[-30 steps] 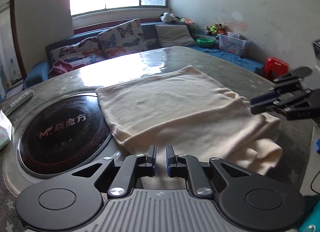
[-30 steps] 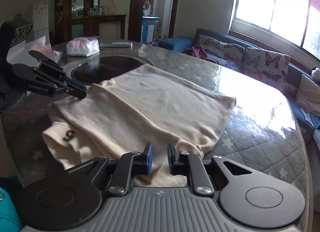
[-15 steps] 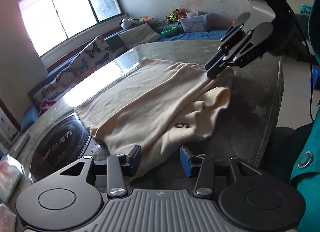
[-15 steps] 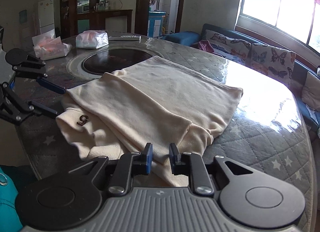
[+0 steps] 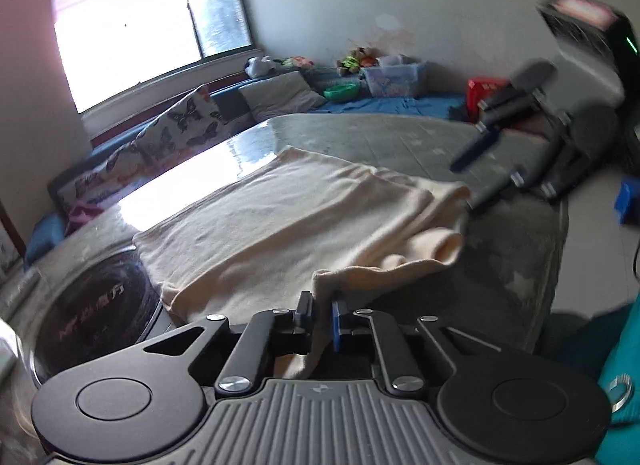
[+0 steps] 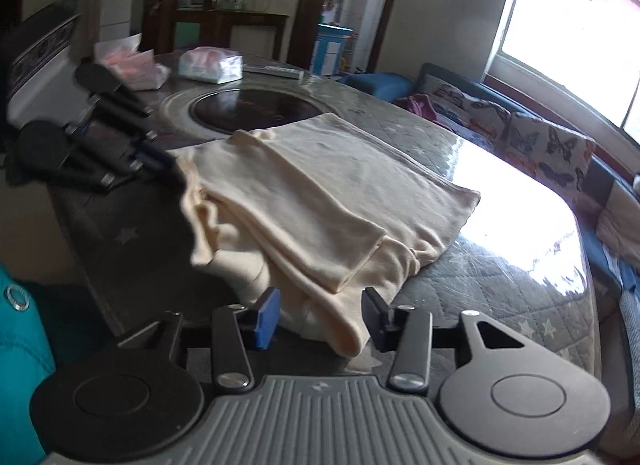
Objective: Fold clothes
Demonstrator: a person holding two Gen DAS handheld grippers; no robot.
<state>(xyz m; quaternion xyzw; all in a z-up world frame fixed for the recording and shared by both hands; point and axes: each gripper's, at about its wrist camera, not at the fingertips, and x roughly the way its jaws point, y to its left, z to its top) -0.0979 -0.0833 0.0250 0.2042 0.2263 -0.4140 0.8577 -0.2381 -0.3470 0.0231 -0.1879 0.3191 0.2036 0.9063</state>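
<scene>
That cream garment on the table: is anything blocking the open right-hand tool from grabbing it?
Nothing visible does. The right gripper is open, and the cream garment's near folded edge already lies between its fingers. The left gripper is shut on another edge.

the garment [image 6: 320, 201] lies folded on the table [image 6: 500, 277], near my edge. behind it, in the table's middle, sits the round cooktop [image 6: 252, 109], with tissue packs [image 6: 210, 65] beyond. my left gripper [image 5: 322, 311] pinches the garment's near edge; my right gripper [image 6: 320, 319] straddles its other corner, jaws apart. the sofa [image 6: 540, 145] runs behind the table under the window [image 5: 152, 33].
</scene>
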